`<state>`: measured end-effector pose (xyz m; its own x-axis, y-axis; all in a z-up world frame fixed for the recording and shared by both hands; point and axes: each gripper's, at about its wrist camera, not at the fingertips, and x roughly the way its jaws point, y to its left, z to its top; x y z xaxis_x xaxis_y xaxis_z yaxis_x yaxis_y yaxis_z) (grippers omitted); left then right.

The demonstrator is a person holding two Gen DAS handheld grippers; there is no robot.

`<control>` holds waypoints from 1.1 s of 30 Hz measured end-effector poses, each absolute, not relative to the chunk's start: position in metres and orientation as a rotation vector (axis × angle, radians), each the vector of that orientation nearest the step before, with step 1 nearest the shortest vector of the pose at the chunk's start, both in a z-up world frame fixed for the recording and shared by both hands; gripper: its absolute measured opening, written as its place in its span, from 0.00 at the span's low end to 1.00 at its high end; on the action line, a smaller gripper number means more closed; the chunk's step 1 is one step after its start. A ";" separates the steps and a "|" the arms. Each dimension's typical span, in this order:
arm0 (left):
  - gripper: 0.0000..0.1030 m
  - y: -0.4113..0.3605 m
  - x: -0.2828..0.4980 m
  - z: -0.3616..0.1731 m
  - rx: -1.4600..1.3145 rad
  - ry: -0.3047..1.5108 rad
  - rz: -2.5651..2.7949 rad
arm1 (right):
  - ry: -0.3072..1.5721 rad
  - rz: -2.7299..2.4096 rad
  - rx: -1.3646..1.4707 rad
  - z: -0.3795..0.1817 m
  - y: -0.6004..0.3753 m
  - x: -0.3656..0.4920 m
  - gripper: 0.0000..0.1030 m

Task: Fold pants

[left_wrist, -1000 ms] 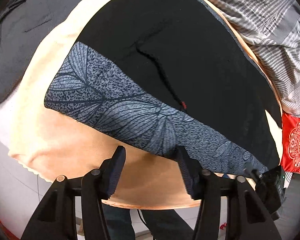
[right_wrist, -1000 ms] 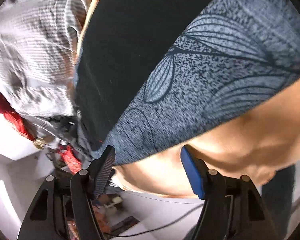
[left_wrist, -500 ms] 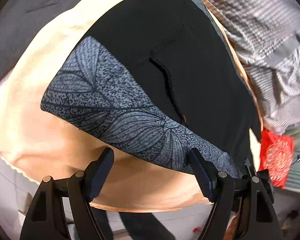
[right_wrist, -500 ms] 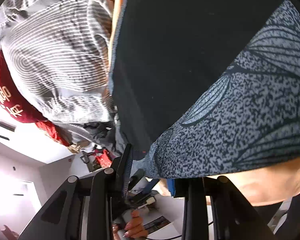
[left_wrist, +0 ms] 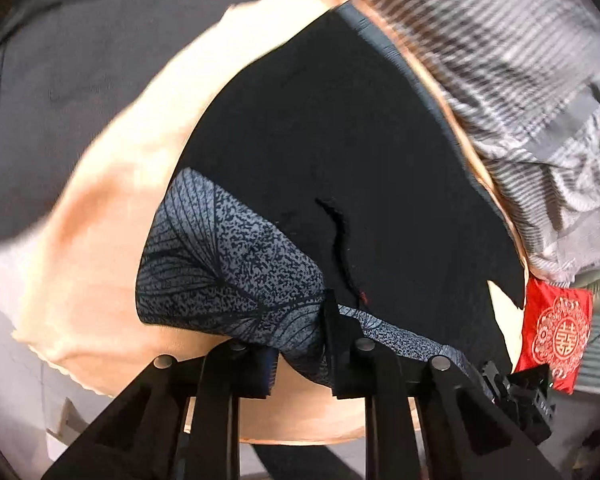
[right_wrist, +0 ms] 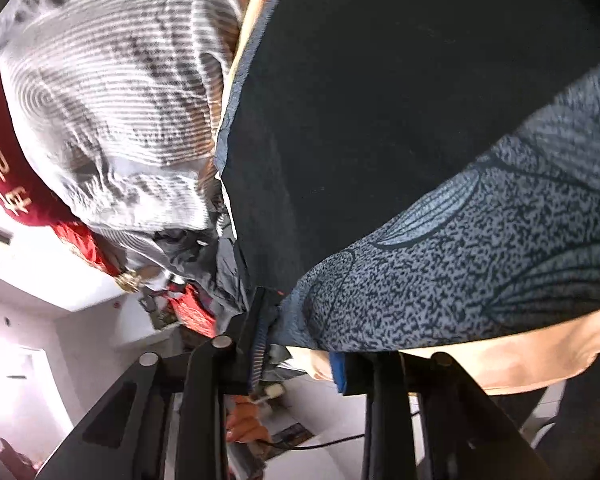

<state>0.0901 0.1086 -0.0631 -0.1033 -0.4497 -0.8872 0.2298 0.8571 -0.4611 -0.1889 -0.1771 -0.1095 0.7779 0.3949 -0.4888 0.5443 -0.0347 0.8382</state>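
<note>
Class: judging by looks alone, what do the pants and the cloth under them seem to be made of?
Pants: thin matte woven fabric, probably synthetic; black with a grey leaf-print band that puckers at the left gripper.
Peach cloth: soft, slightly fuzzy, possibly fleece; gentle rumples, dull surface.

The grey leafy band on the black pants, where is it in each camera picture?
Left wrist view: the grey leaf-patterned band runs across the lower middle, pinched by the left gripper.
Right wrist view: the band fills the right side, its corner pinched by the right gripper.
Shared landmark: the grey-and-white striped fabric beside the black pants.
</note>
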 end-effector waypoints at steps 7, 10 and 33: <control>0.20 0.068 0.124 -0.007 -0.115 1.451 -0.628 | 0.777 -0.060 1.535 -0.060 -0.217 -0.154 0.27; 0.20 0.041 0.149 0.006 -0.123 1.423 -0.625 | 0.799 -0.015 1.489 -0.044 -0.251 -0.125 0.27; 0.67 -0.105 0.271 -0.059 0.121 1.248 -0.255 | 1.105 -0.019 1.384 -0.146 -0.402 0.055 0.32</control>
